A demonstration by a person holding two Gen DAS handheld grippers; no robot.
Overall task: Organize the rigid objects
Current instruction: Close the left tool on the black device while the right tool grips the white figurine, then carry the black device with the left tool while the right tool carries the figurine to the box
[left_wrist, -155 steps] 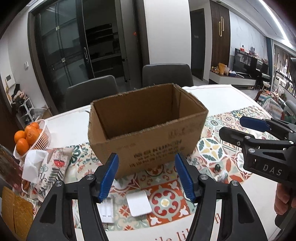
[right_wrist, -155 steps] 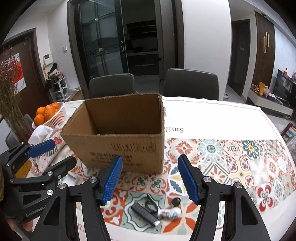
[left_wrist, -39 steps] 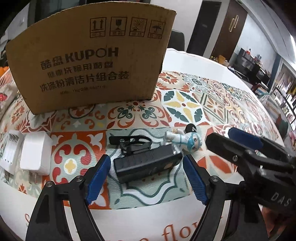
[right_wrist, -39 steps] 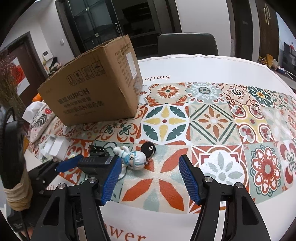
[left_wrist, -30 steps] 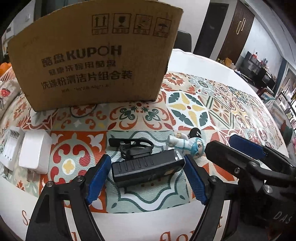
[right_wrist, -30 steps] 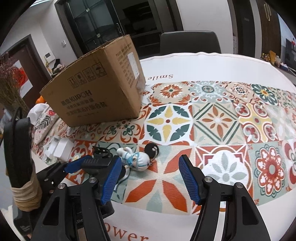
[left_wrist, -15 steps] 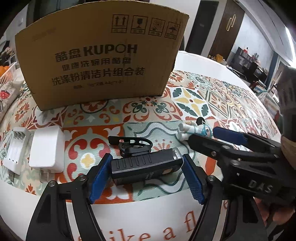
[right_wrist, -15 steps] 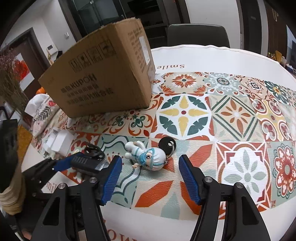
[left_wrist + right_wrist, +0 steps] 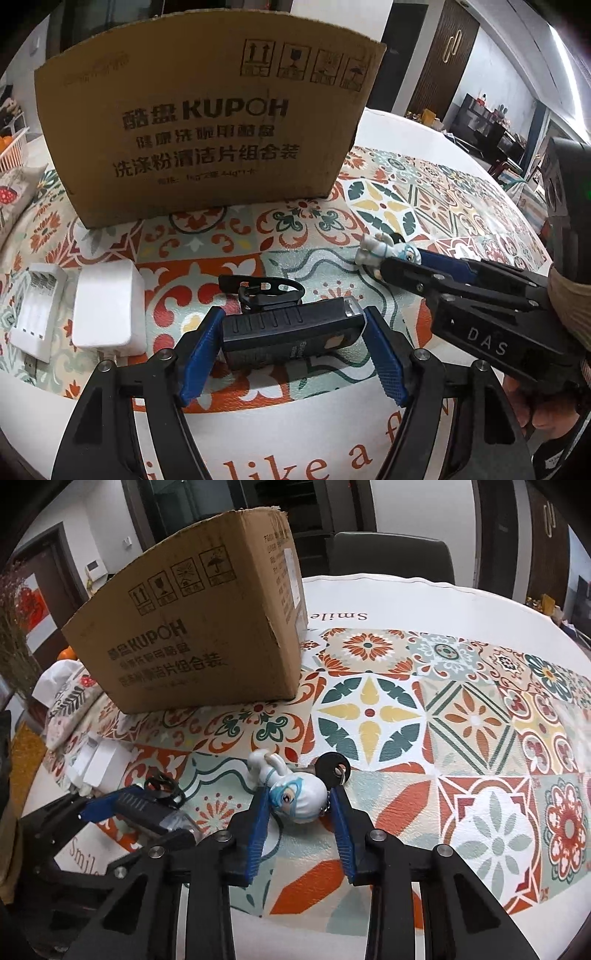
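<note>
Packing has barely begun: your right tongs (image 9: 297, 808) pinch the figurine keychain (image 9: 295, 801), your left tongs (image 9: 291, 332) clamp the black device (image 9: 288, 330), both on the counter (image 9: 406, 590), with the box (image 9: 207, 122) at twelve o'clock and two white chargers (image 9: 107, 306) waiting at nine.

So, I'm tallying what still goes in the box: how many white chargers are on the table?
2: the plug charger and the battery charger lie together, left of the left gripper. Others may be hidden.

The cardboard box (image 9: 207, 627) walls off the table's (image 9: 406, 598) far left; its right side lies open.
</note>
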